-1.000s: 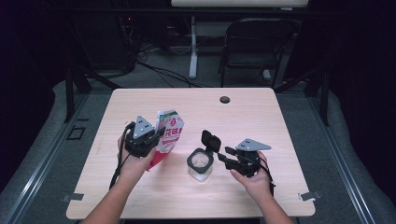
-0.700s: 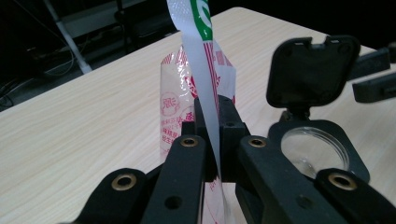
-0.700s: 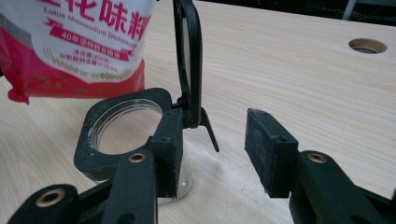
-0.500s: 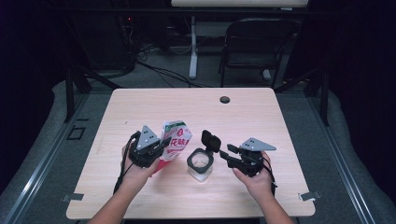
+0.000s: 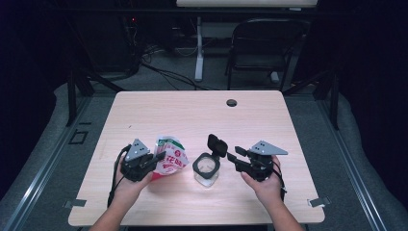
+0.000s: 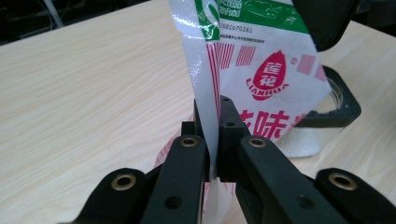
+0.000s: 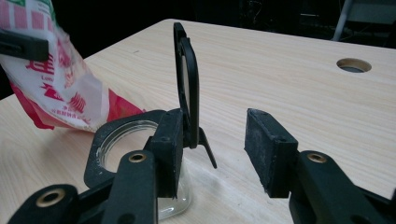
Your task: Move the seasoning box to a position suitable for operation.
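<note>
Left tongs [image 5: 156, 160] clamped the bag [image 5: 171, 156] beside the jar [image 5: 206, 168]; right tongs [image 5: 231, 157] stood released. Tilting the bag's mouth over the jar was advisable.

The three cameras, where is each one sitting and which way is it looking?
High view: above the person's side of the table, looking forward and down; both forearms, left gripper and right gripper show.
Left gripper view: on the left gripper, looking along its jaws, shut on the bag.
Right gripper view: on the right gripper, looking along its open jaws at the jar and its raised lid.
Shared: the bag, the jar, and the table show in all three.
</note>
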{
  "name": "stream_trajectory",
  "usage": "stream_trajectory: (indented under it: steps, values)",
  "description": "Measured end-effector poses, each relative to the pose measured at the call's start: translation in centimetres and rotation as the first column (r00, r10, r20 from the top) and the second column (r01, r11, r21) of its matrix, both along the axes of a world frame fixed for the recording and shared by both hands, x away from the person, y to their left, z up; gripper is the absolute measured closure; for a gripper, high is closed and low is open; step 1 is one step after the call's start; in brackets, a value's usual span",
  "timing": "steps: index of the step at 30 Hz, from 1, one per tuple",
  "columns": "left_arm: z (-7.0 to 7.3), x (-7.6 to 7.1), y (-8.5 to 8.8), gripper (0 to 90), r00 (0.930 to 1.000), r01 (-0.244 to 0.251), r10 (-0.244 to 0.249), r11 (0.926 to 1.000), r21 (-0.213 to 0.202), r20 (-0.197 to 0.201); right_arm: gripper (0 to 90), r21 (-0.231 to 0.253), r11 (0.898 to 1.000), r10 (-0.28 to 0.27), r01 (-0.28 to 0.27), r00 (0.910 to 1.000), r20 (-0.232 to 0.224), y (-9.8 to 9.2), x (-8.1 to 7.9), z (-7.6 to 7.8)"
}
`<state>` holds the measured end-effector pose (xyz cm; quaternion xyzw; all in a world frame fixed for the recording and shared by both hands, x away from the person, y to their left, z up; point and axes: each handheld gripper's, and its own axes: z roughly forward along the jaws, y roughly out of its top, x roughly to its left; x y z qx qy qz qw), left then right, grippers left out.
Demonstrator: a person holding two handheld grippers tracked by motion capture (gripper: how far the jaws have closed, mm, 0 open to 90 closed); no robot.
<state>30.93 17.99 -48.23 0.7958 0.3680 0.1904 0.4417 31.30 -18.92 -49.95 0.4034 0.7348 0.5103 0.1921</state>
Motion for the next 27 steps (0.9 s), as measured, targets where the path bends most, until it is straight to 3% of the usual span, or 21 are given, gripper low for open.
stream_trajectory:
  steps: [12, 27]
  values:
    - [-1.4, 0.0, 0.4, 90.0, 0.9987, -0.007, 0.007, 1.0000, -0.007, -0.051, 57.0, 0.023, 1.000, 0.008, -0.009, 0.9994, 0.033, 0.0, -0.1, 0.7]
    - [-2.0, -0.2, -0.4, 90.0, 0.9981, 0.019, -0.019, 0.9998, 0.003, -0.059, 56.7, 0.046, 0.999, 0.027, -0.029, 0.9987, 0.044, 0.1, -0.4, 1.8]
